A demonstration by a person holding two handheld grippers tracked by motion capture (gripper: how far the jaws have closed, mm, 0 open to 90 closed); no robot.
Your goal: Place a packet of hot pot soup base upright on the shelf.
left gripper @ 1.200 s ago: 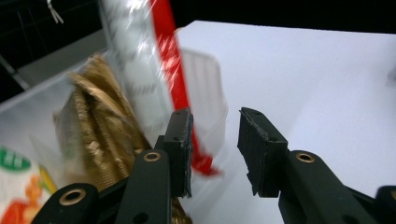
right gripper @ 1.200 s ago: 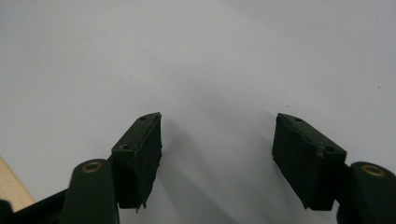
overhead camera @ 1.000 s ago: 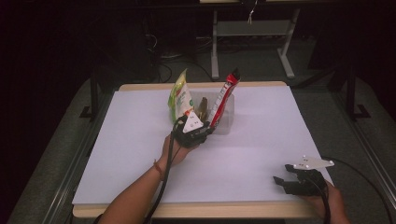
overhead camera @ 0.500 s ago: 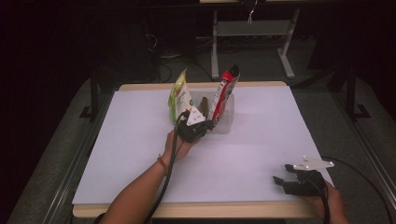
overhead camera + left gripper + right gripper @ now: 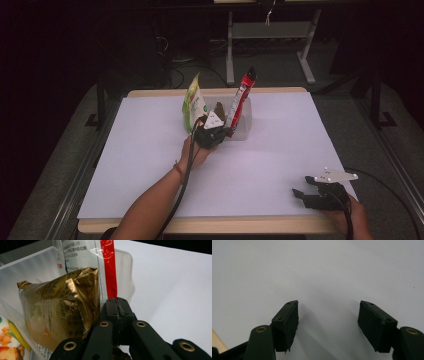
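A clear plastic bin (image 5: pixel 245 122) stands at the back middle of the white table (image 5: pixel 280 150). In it lean a green snack packet (image 5: pixel 192 102), a gold packet (image 5: pixel 60 310) and a tall red-edged packet (image 5: pixel 241 95). My left gripper (image 5: pixel 220 131) is at the bin's front edge, jaws pressed together. In the left gripper view the red strip (image 5: pixel 109 267) runs straight down into the seam of the left gripper (image 5: pixel 117 305), and the gold packet lies against the jaws' left side. My right gripper (image 5: pixel 301 192) rests low at the table's front right, open, with bare table between its fingers (image 5: pixel 287 322).
A corn-printed packet corner (image 5: pixel 7 340) shows at the lower left of the left gripper view. Dark floor, cables and a metal stand (image 5: pixel 270 35) lie beyond the table's far edge. The wooden table edge (image 5: pixel 200 225) runs along the front.
My left gripper has edged a little forward and right, closer against the bin. The packets and the right gripper have stayed in place.
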